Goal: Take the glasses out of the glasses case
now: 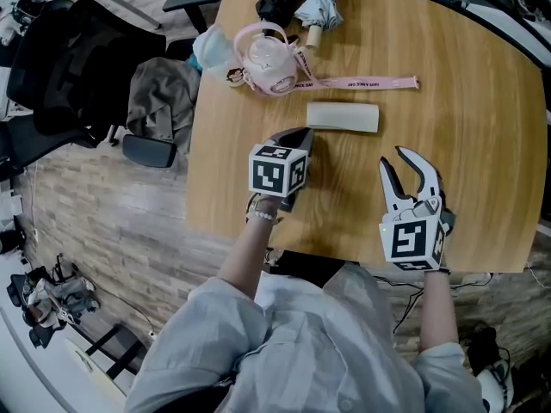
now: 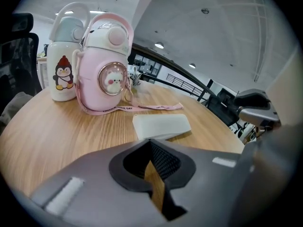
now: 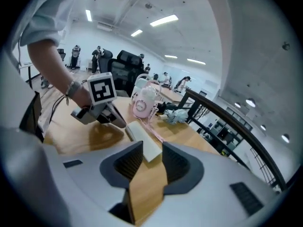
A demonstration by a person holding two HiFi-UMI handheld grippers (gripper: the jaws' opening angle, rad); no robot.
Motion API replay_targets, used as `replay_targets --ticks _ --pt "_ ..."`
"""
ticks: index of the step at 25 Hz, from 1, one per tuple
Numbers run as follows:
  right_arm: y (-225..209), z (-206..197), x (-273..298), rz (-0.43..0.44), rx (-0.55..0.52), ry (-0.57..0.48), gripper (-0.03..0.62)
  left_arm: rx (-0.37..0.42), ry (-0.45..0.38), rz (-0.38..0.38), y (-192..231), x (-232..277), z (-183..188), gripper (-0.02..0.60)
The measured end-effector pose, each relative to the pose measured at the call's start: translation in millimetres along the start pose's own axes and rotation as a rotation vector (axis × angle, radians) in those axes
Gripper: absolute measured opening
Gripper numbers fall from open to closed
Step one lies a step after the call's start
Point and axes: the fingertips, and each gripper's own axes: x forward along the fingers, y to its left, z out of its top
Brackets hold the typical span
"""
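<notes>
Lying closed mid-table point(image 1: 482, 144): white glasses case point(image 1: 343, 116); left gripper point(image 1: 303, 136) jaws together, empty, tips just near-left of the case; right gripper point(image 1: 398, 163) jaws apart, empty, near-right of it.

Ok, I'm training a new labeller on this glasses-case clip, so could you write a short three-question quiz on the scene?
1. True or false: the white glasses case lies open on the table.
2. Which gripper is nearer the case? A) left gripper B) right gripper
3. What is held between the right gripper's jaws?
Key: 1 false, it is closed. 2 A. 3 nothing; they stand apart, short of the case.
</notes>
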Motion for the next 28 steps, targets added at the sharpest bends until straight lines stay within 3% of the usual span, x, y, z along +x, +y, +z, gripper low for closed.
replay_targets --ticks 5,12,21,28 --pt "2 -8 32 0.088 -0.152 0.042 0.177 0.006 0.011 0.004 1 2 -2 0.005" --pt "0 -17 69 0.170 -0.367 0.099 0.224 -0.006 0.021 0.011 1 3 -2 0.005" --pt "19 -33 111 0.283 -0.515 0.159 0.239 -0.062 0.028 0.013 6 4 0 0.003" --pt "25 -48 131 0.321 -0.563 0.198 0.241 -0.047 0.050 0.019 6 5 -1 0.003"
